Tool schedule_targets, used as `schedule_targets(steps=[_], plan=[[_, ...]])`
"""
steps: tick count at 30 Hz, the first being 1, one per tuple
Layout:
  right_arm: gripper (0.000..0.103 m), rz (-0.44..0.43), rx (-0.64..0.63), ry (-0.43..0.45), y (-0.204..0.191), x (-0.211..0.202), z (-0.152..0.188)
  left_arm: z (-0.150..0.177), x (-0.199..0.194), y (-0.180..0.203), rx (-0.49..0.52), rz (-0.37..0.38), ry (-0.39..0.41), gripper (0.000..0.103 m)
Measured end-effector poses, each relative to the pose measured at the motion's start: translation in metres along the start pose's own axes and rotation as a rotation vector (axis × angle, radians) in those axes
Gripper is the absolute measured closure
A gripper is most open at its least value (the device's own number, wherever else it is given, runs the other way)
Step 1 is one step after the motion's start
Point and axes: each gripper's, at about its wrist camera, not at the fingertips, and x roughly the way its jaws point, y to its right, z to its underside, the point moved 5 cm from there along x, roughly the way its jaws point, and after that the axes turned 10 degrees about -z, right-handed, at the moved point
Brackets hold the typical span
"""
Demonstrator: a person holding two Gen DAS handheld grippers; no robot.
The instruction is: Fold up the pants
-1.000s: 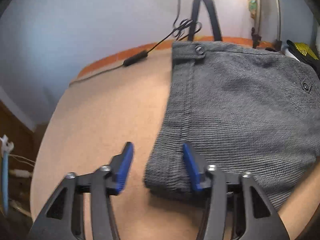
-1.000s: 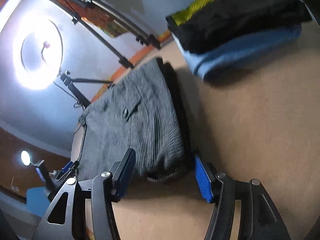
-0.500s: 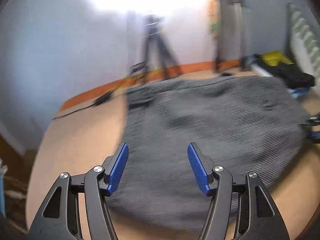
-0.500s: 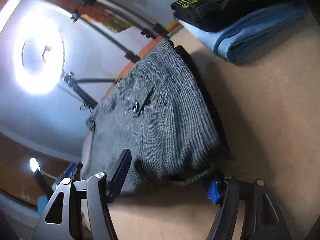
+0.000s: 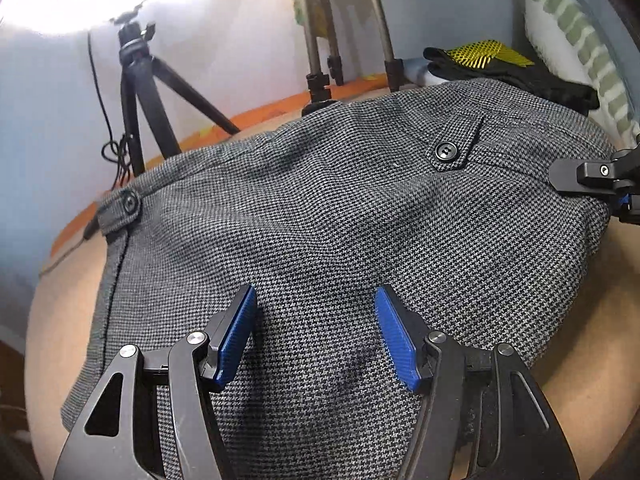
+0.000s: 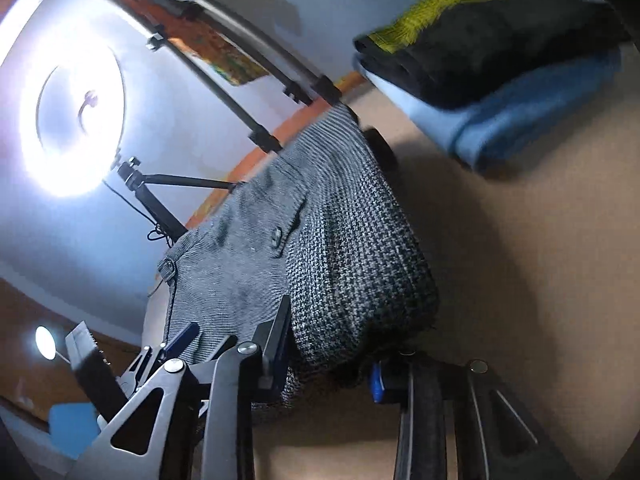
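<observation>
Grey houndstooth pants (image 5: pixel 340 220) lie folded on the tan table (image 5: pixel 592 320), buttoned back pocket facing up. My left gripper (image 5: pixel 316 336) hovers open over the near part of the cloth, its blue pads (image 5: pixel 240 328) apart and gripping nothing. In the right wrist view the pants (image 6: pixel 352 264) bulge at their near folded edge. My right gripper (image 6: pixel 326 360) is closing its jaws there, with the bunched edge pinched between them. That gripper (image 5: pixel 616 196) shows at the pants' right edge in the left wrist view, and the left gripper (image 6: pixel 176 344) appears at lower left in the right wrist view.
A stack of folded clothes (image 6: pixel 500 60), black and yellow over blue, sits at the table's far right. A black tripod (image 5: pixel 136 92) and metal stand legs (image 5: pixel 320 40) rise behind the table. A ring light (image 6: pixel 72 120) glares on the wall. A striped cushion (image 5: pixel 568 20) is at far right.
My left gripper has swept from the pants' left edge to over their middle, still open. The right gripper's jaws have closed in on the near folded edge.
</observation>
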Motion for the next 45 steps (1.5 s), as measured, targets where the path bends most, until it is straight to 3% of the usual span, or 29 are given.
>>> schedule_targets(steps=[4, 8, 16, 20, 24, 28, 33, 39, 42, 45], plan=[[0.078, 0.038, -0.097, 0.02, -0.027, -0.004, -0.008, -0.007, -0.029, -0.042, -0.084, -0.006, 0.032, 0.041], [0.083, 0.057, -0.218, 0.039, -0.06, -0.009, -0.017, -0.005, -0.058, -0.113, -0.229, -0.055, 0.079, 0.041], [0.084, 0.12, -0.432, 0.023, -0.137, 0.014, -0.018, 0.056, -0.092, -0.26, -0.543, -0.2, 0.074, 0.041], [0.084, 0.149, -0.595, -0.003, -0.195, 0.045, -0.001, 0.088, -0.1, -0.305, -0.645, -0.238, 0.063, 0.041], [0.085, 0.174, -0.783, -0.061, -0.252, 0.088, 0.038, 0.111, -0.106, -0.338, -0.736, -0.257, 0.063, 0.041], [0.087, 0.203, -0.966, -0.175, -0.291, 0.148, 0.097, 0.127, -0.111, -0.364, -0.808, -0.27, 0.071, 0.041], [0.088, 0.258, -1.121, -0.289, -0.299, 0.205, 0.158, 0.137, -0.113, -0.375, -0.84, -0.281, 0.073, 0.043], [0.088, 0.27, -1.156, -0.324, -0.291, 0.223, 0.174, 0.128, -0.111, -0.365, -0.799, -0.274, 0.072, 0.043], [0.077, 0.218, -1.166, -0.335, -0.288, 0.217, 0.17, 0.118, -0.108, -0.352, -0.77, -0.249, 0.073, 0.043], [0.065, 0.037, -1.122, -0.395, -0.291, 0.194, 0.169, 0.109, -0.103, -0.334, -0.722, -0.218, 0.066, 0.043]])
